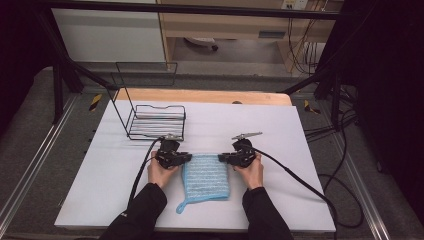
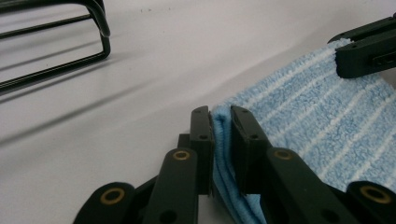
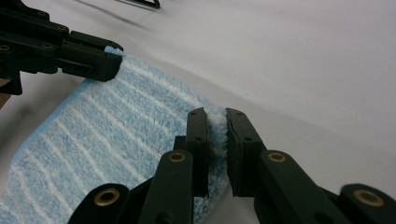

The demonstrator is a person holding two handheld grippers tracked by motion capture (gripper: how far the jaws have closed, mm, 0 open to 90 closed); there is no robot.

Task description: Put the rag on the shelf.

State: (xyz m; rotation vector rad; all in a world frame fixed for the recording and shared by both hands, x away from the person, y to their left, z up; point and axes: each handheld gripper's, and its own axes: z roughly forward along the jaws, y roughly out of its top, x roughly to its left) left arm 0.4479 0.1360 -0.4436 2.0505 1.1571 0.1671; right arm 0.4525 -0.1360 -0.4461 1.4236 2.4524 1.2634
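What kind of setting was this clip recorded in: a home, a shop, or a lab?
Most likely a lab or data-collection rig. A white table stands inside a dark metal frame, with loose cables on the grey floor beside it. On the table are just a wire rack and a blue cloth.

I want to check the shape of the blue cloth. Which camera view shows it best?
The high view: the whole blue striped cloth lies flat on the white table, hanging loop included. The left gripper view shows one far corner pinched in the left gripper; the right gripper view shows the other in the right gripper.
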